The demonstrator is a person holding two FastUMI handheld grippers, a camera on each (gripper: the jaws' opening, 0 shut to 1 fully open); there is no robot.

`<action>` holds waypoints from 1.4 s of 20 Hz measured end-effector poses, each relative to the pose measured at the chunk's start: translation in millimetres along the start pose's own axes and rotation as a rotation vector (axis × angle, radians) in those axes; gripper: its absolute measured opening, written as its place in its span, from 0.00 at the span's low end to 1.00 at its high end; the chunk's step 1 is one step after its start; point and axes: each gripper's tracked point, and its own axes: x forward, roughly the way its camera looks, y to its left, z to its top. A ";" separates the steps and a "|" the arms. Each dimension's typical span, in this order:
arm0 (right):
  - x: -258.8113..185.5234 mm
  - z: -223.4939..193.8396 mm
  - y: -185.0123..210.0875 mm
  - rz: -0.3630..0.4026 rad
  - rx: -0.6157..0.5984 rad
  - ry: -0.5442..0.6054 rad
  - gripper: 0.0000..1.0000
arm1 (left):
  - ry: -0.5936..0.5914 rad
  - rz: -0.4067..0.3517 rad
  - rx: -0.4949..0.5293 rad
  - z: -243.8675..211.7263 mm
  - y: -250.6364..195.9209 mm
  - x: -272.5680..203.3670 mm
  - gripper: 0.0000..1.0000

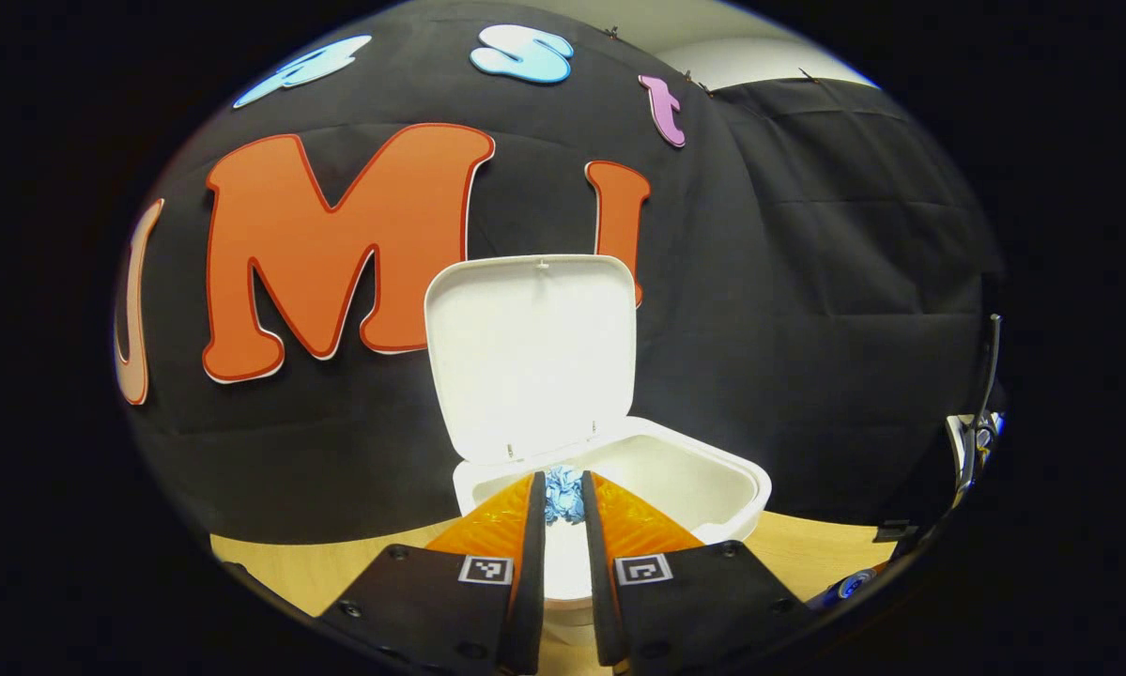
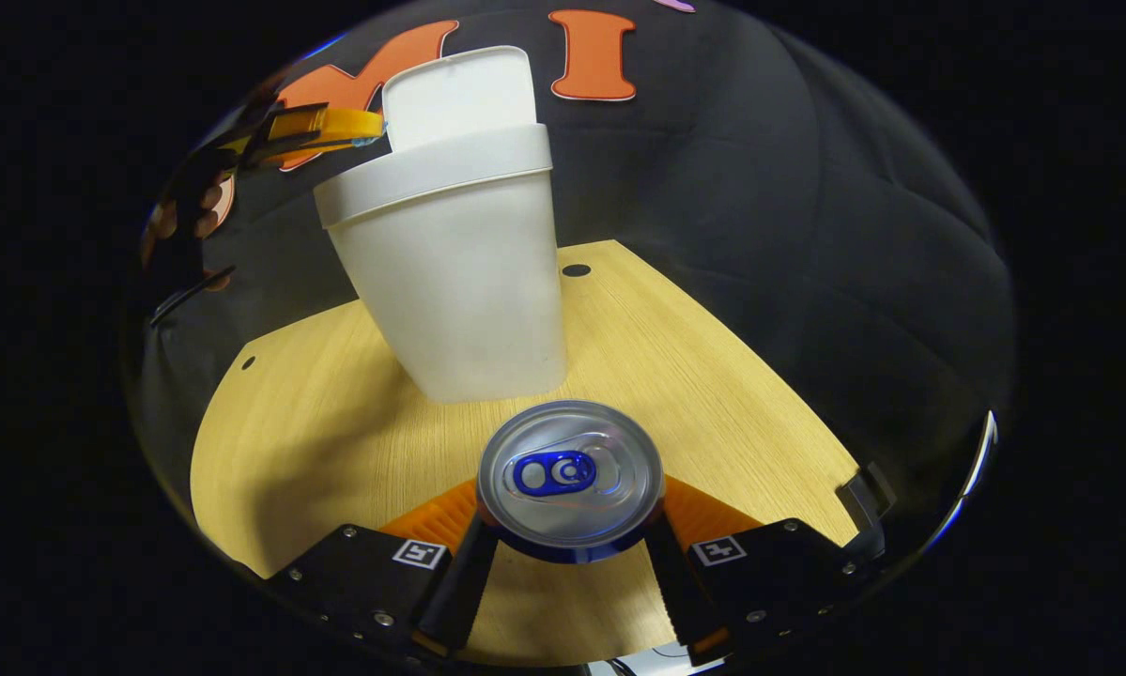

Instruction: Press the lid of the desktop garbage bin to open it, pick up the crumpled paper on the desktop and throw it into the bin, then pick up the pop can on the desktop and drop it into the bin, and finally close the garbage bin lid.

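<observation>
Left fingers [image 1: 523,512] pinch crumpled paper [image 1: 563,496]; right fingers [image 2: 450,521] clamp can [image 2: 570,479].

The right gripper [image 2: 570,526] straddles the upright pop can [image 2: 570,483], one finger at each side. Beyond stands the garbage bin [image 2: 450,253], lid [image 2: 459,94] raised, on the desktop [image 2: 713,376].

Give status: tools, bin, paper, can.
Left tool shut on paper, over open bin; lid up. Right tool flanks can on table, grip not confirmed. Nothing in the way.
</observation>
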 end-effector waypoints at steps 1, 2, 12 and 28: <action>-0.4 2.2 -0.6 -0.001 -0.003 -0.005 0.80 | -0.001 0.002 0.001 -0.4 1.2 0.3 0.25; -0.8 4.2 0.3 0.002 -0.007 -0.011 0.80 | 0.002 0.006 0.004 -0.7 1.4 0.7 0.27; -30.2 76.0 -2.5 -0.005 -0.089 -0.148 0.80 | 0.003 0.012 -0.002 1.9 8.6 -11.2 0.79; -69.6 212.8 22.8 0.070 -0.204 -0.361 0.80 | 0.029 0.242 -0.122 -21.7 109.1 -103.7 0.98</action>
